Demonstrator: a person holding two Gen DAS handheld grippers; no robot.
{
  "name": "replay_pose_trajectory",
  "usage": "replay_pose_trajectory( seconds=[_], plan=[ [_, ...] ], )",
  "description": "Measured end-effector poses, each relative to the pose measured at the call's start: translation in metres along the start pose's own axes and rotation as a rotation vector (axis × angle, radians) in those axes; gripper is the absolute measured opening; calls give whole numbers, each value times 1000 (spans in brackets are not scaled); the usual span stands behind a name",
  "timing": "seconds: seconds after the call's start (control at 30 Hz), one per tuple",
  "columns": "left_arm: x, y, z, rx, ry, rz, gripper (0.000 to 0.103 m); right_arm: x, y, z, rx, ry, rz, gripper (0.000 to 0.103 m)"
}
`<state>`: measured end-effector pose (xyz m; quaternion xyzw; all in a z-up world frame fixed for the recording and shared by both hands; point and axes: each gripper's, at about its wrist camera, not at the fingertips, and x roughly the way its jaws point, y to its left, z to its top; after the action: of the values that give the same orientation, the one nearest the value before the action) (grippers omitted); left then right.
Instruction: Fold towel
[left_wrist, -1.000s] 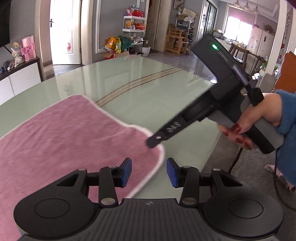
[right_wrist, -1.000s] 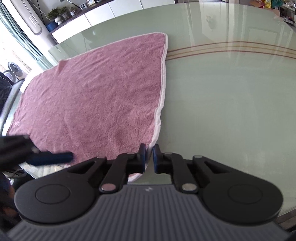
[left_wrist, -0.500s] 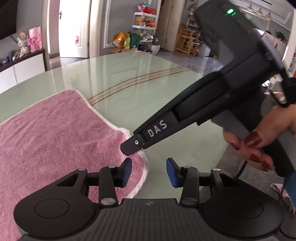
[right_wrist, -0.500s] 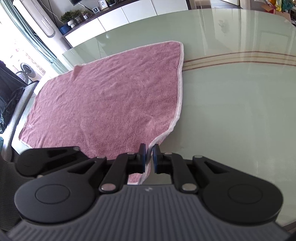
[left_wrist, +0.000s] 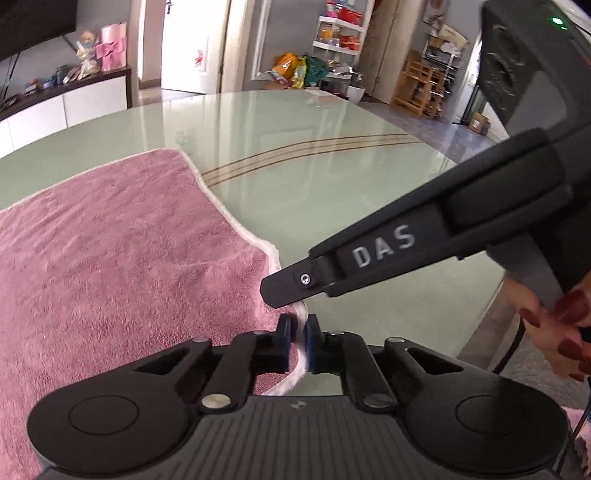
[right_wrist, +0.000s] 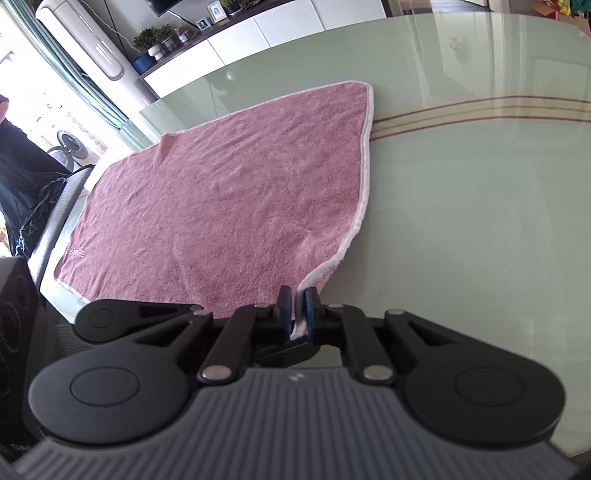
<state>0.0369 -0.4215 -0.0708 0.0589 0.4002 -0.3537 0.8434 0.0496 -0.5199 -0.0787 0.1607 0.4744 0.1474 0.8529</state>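
A pink towel (left_wrist: 110, 258) with a white hem lies spread flat on the pale green glass table (left_wrist: 332, 177). My left gripper (left_wrist: 300, 341) is closing tight on the hem at the towel's near right corner, which is pinched between its blue pads. My right gripper (left_wrist: 284, 291) comes in from the right, held by a hand (left_wrist: 561, 325), its tip on the same corner just beyond. In the right wrist view the right gripper (right_wrist: 300, 310) is shut on the white hem of the towel (right_wrist: 229, 192), and the corner rises off the table (right_wrist: 461, 221).
The table's edge runs close on the right in the left wrist view, with floor beyond. A grey chair (right_wrist: 55, 206) stands at the towel's far left end. A white cabinet (right_wrist: 221, 40) and shelves (left_wrist: 340, 33) line the walls.
My left gripper's jaws went from wide apart to shut on the towel's corner hem. The left gripper also came closer to the right gripper's tip. The right gripper stayed shut on the hem.
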Motion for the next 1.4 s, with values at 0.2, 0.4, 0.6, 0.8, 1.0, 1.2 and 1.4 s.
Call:
replay_pose_trajectory(
  seconds=[0.2, 0.4, 0.6, 0.8, 1.0, 1.2, 1.4],
  plan=[
    [4, 10, 5, -59, 2, -3, 4, 3, -1, 2, 2, 4, 18, 8],
    [9, 18, 6, -113, 3, 1, 4, -1, -9, 6, 2, -8, 23, 10],
    [7, 20, 3, -157, -26, 16, 4, -12, -27, 45, 44, -164, -52, 32],
    [4, 27, 3, -194, -55, 28, 5, 31, -42, 106, 83, -183, -83, 41],
    [0, 37, 2, -250, -89, 53, 8, 79, -42, 150, 41, -153, -116, 54],
    [2, 39, 5, -250, -93, 41, 8, 112, -32, 174, -81, -108, -153, 55],
    [5, 45, 5, -270, -81, 31, 8, 130, -32, 185, -95, -94, -177, 55]
  ],
)
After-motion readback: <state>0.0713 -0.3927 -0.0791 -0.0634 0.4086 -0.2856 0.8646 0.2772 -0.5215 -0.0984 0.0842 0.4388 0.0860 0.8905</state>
